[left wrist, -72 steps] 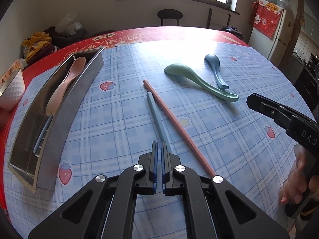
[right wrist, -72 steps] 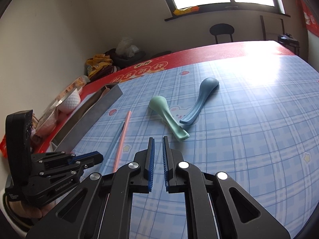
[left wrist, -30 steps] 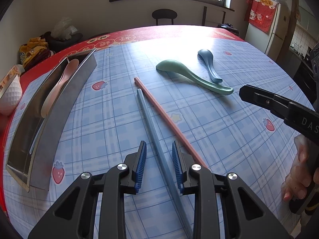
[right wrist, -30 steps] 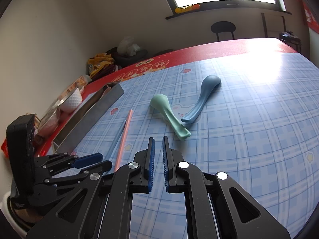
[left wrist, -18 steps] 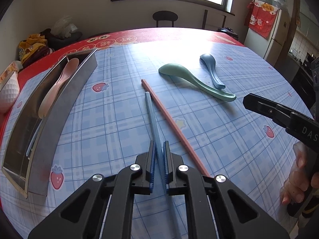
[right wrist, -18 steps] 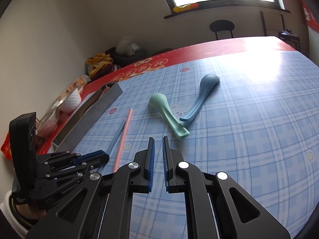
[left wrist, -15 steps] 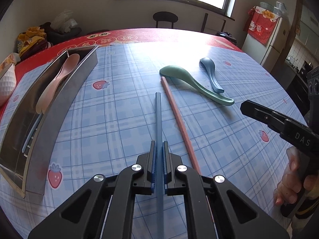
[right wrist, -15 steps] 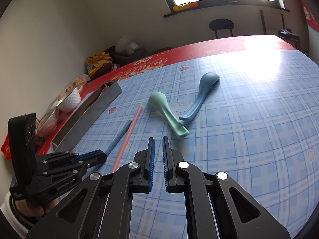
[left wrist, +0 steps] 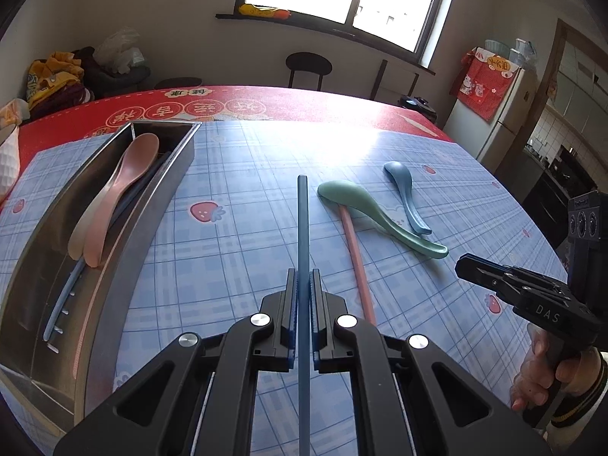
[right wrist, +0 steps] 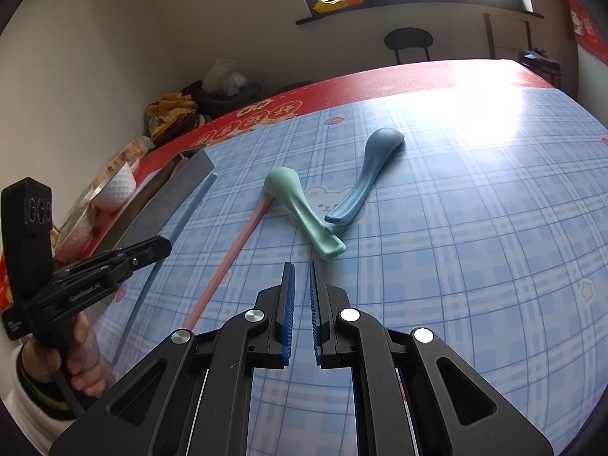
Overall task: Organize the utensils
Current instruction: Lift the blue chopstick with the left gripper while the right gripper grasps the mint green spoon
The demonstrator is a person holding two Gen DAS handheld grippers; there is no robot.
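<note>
My left gripper (left wrist: pixel 303 277) is shut on a blue chopstick (left wrist: pixel 303 224), which points straight ahead, raised off the checked tablecloth. In the right wrist view the left gripper (right wrist: pixel 163 245) holds that blue chopstick (right wrist: pixel 190 209) beside the metal tray (right wrist: pixel 171 197). A pink chopstick (left wrist: pixel 355 250) lies to the right, its far end touching the green spoon (left wrist: pixel 364 205). A blue spoon (left wrist: pixel 402 193) lies by the green one. The metal tray (left wrist: pixel 125 235) at left holds a pink spoon (left wrist: pixel 125 174) and other utensils. My right gripper (right wrist: pixel 301 269) hovers shut and empty short of the green spoon (right wrist: pixel 300 205).
A white bowl (right wrist: pixel 117 186) and snack packets sit left of the tray on the red table border. A black chair (left wrist: pixel 308 64) stands beyond the table's far edge. A fridge (left wrist: pixel 494 114) is at the right. A hand grips each gripper's handle.
The left jaws closed on the blue chopstick, lifted it and swung it straight ahead. The pink chopstick swung until its far end met the green spoon. The right gripper stayed put.
</note>
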